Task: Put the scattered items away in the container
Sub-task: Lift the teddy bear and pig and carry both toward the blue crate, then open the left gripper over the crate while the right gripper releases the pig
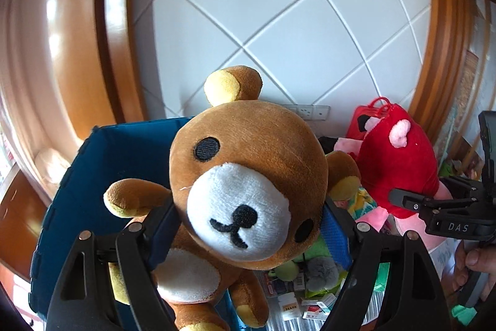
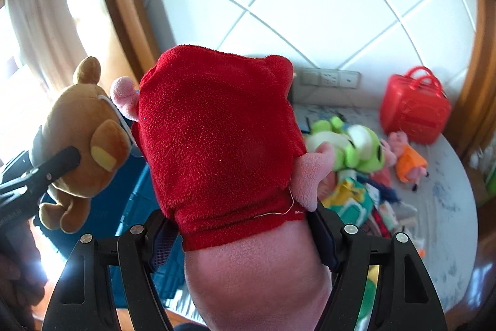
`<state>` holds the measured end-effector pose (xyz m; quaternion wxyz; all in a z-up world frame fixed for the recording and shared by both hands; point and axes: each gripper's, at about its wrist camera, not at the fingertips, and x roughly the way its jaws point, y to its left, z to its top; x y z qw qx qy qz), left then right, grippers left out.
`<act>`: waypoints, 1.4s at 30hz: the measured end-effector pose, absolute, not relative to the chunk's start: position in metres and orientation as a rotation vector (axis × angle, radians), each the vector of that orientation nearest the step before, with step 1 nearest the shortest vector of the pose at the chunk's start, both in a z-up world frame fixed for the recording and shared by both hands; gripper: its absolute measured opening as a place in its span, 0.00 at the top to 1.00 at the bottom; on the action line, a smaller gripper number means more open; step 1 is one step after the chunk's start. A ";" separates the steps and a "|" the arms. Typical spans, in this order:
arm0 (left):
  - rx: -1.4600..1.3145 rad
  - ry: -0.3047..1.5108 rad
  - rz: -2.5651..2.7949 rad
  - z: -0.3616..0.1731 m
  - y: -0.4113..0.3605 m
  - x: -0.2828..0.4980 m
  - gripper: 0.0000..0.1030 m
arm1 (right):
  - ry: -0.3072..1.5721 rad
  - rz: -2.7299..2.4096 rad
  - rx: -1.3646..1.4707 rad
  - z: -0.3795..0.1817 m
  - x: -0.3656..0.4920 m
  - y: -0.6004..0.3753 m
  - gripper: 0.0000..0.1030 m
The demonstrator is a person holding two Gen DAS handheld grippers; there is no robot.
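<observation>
A brown teddy bear [image 1: 248, 185] with a white muzzle hangs in the air, and my left gripper [image 1: 248, 241] is shut on its body. Below and behind it stands the blue container [image 1: 93, 176]. In the right wrist view a pink plush in a red dress [image 2: 217, 129] fills the middle, with my right gripper [image 2: 248, 234] shut on its pink lower part. The bear [image 2: 83, 129] hangs to its left over the blue container [image 2: 136, 207]. The red-dressed plush [image 1: 400, 163] also shows at the right of the left wrist view.
On the round pale table [image 2: 449, 207] lie a green frog plush [image 2: 350, 145], a small plush in orange [image 2: 409, 160], a red plastic case [image 2: 415, 107] and several cloths and small boxes [image 1: 310, 300]. A white tiled wall [image 1: 279, 20] with sockets stands behind.
</observation>
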<state>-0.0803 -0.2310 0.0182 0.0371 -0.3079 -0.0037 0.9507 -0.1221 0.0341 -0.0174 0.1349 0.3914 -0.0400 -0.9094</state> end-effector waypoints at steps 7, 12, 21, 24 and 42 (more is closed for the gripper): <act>-0.969 -0.073 2.976 0.026 -0.299 -0.080 0.21 | -0.093 -2.601 1.063 -0.002 -0.130 -0.024 0.27; -0.978 -0.030 3.020 0.028 -0.353 -0.081 0.21 | -0.086 -2.562 1.045 0.002 -0.135 -0.084 0.27; -1.033 -0.084 3.056 0.010 -0.442 -0.091 0.21 | -0.068 -2.492 1.068 -0.003 -0.154 -0.185 0.27; -1.060 -0.068 3.045 0.003 -0.455 -0.099 0.21 | -0.082 -2.488 1.087 -0.007 -0.164 -0.207 0.27; -1.166 -0.010 3.004 -0.028 -0.487 -0.132 0.00 | -0.045 -2.519 1.180 -0.035 -0.184 -0.255 0.01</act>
